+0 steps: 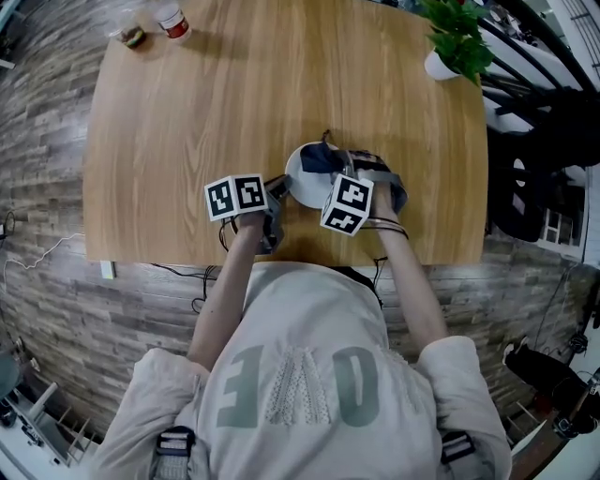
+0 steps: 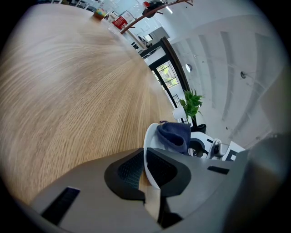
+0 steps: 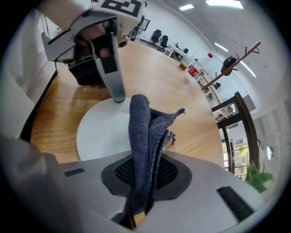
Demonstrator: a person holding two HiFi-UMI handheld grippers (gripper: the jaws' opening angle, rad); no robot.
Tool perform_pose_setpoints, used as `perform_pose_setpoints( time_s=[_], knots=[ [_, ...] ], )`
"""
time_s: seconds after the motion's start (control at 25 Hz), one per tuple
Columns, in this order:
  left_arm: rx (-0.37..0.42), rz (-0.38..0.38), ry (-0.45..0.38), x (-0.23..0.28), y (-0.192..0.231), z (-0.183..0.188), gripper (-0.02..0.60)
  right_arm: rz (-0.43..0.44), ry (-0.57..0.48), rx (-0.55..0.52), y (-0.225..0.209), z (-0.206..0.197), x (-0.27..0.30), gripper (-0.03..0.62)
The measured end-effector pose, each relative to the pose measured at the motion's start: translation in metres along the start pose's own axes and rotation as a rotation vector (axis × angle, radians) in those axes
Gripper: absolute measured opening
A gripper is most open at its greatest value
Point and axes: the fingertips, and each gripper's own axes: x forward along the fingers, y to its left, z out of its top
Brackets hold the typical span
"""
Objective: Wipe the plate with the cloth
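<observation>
A white plate (image 1: 302,176) lies on the wooden table (image 1: 225,103) near its front edge. My left gripper (image 1: 274,192) is shut on the plate's near-left rim (image 2: 146,154), which runs between its dark pads. My right gripper (image 1: 352,173) is shut on a dark blue cloth (image 3: 143,136), which stands up out of its jaws over the plate (image 3: 97,134). In the left gripper view the cloth (image 2: 175,135) lies bunched on the plate's far side. In the right gripper view one finger of the left gripper (image 3: 113,68) rests on the plate's far rim.
A potted green plant (image 1: 457,42) in a white pot stands at the table's far right corner. A bottle with a red label (image 1: 172,21) and a small dark object (image 1: 132,37) sit at the far left corner. The person's body is close to the front edge.
</observation>
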Motion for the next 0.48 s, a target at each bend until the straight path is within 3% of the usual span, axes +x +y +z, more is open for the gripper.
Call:
perform_pose_setpoints(
  time_s=[0.48],
  knots=[
    [-0.010, -0.002, -0.023, -0.002, -0.001, 0.001, 0.028, 0.218, -0.054, -0.032, 0.085, 0.009, -0.045, 0.053]
  ],
)
